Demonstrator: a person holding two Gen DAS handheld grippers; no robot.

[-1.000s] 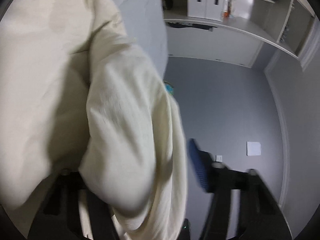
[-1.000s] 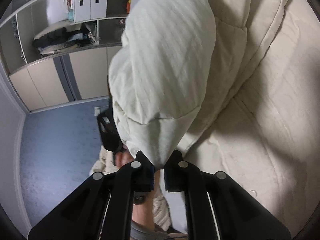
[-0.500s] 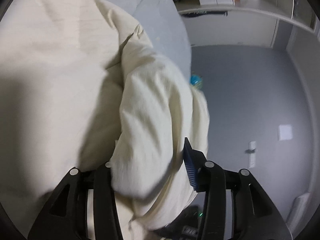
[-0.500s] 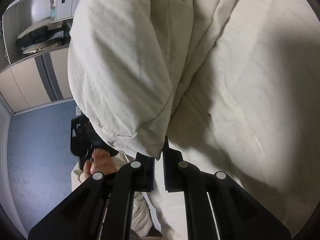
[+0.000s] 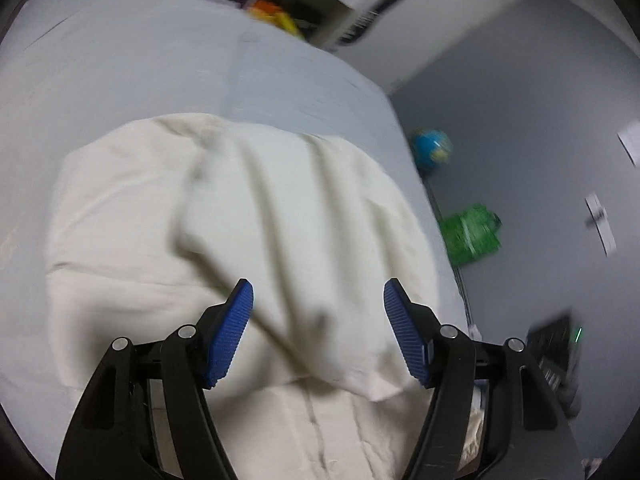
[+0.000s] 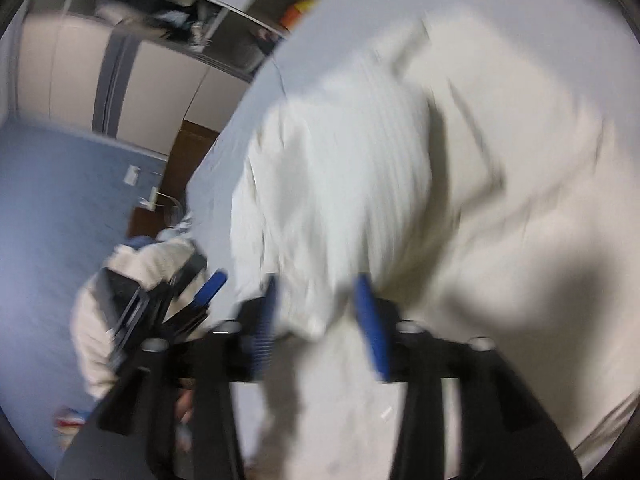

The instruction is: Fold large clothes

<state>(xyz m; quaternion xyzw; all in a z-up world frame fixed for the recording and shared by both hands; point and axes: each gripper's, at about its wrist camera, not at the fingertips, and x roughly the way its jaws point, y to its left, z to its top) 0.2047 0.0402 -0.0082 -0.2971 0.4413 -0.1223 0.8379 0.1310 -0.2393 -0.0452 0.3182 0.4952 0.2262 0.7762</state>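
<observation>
Both the left gripper (image 5: 318, 334) and the right gripper (image 6: 318, 320) are opening above the cream garment (image 5: 248, 216) on the bed (image 5: 120, 72), pads apparently clear despite blur.

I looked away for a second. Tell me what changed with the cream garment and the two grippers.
Both grippers let go: the left gripper and right gripper, earlier clamped on folds of the cream garment, now show jaws opening with nothing pinched. The lifted fold has dropped onto the bed. The garment stays on the bed.
</observation>
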